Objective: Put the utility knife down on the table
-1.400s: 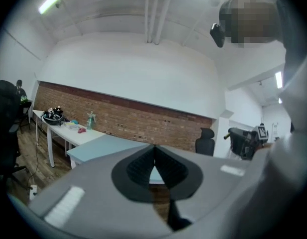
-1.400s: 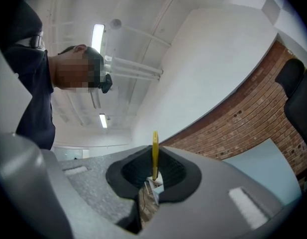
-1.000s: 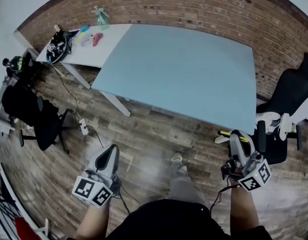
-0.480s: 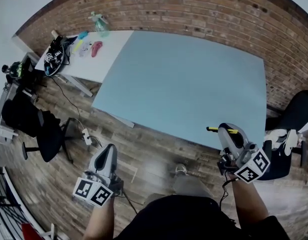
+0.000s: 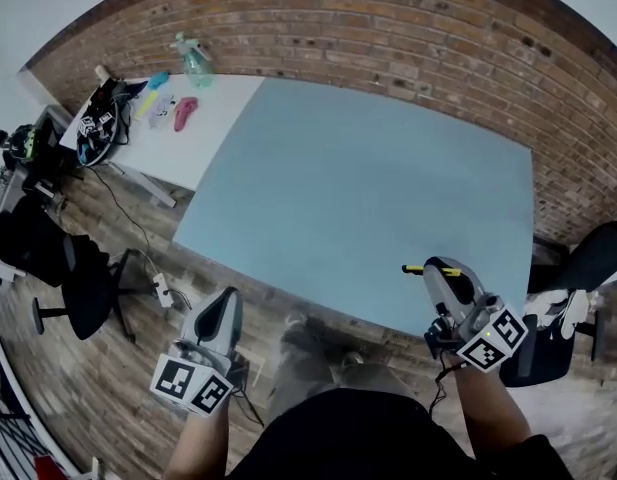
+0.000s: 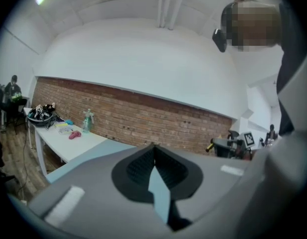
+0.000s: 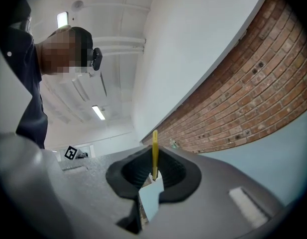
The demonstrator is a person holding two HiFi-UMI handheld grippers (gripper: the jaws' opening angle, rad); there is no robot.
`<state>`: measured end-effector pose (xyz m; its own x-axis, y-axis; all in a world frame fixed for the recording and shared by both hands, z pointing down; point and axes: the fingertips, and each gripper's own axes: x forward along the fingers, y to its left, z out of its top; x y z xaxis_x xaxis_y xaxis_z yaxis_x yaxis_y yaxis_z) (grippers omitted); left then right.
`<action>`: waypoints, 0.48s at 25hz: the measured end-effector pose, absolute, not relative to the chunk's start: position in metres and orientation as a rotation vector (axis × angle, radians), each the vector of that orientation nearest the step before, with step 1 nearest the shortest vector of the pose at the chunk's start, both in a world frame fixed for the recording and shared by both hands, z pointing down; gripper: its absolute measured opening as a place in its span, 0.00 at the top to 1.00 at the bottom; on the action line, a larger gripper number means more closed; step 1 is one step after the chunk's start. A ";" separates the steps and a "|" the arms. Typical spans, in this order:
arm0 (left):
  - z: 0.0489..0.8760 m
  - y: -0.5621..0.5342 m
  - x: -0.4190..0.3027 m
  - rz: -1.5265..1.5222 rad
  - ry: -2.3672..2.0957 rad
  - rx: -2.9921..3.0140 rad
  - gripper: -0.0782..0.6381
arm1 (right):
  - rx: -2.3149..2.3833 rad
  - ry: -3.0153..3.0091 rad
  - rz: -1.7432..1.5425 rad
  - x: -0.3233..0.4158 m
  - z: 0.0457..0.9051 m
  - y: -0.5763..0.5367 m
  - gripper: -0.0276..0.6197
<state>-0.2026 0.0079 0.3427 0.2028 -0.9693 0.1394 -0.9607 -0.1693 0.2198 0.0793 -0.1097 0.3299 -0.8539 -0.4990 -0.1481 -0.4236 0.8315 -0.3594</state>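
Observation:
The yellow utility knife (image 5: pixel 415 268) sticks out sideways to the left from my right gripper (image 5: pixel 435 267), which is shut on it just over the near edge of the light blue table (image 5: pixel 368 168). In the right gripper view the utility knife (image 7: pixel 154 156) shows as a thin yellow strip standing upright between the pads of the right gripper (image 7: pixel 154 153). My left gripper (image 5: pixel 226 294) hangs over the wooden floor short of the table's near left edge. In its own view the left gripper (image 6: pixel 153 146) has its jaws together with nothing between them.
A white side table (image 5: pixel 223 98) at the far left carries a spray bottle (image 5: pixel 193 56), a pink thing (image 5: pixel 185 111) and a black bundle (image 5: pixel 96 118). Black chairs stand at the left (image 5: pixel 73 268) and right (image 5: pixel 588 263). A brick wall (image 5: pixel 388 28) runs behind the tables.
Both grippers have moved forward toward the blue table. The right one, still holding the knife, has gone from beside the chair to over the table's near edge.

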 end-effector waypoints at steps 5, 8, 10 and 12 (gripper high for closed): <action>0.356 -0.044 -0.226 0.022 -1.755 2.236 0.91 | -0.870 2.706 -0.530 0.075 0.335 -0.140 0.92; 0.349 -0.082 -0.235 0.027 -1.656 2.343 0.91 | -0.965 2.645 -0.544 0.072 0.334 -0.158 0.92; 0.342 -0.106 -0.240 0.040 -1.590 2.431 0.91 | -1.025 2.610 -0.550 0.063 0.334 -0.171 0.92; 0.336 -0.127 -0.247 0.041 -1.554 2.487 0.91 | -1.081 2.615 -0.538 0.050 0.335 -0.181 0.92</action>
<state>-0.2472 -0.1268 0.3358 0.4444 -0.8859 0.1331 -0.8916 -0.4232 0.1609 0.0495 -0.1807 0.3347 -0.6891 -0.7181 -0.0969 -0.6214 0.6544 -0.4307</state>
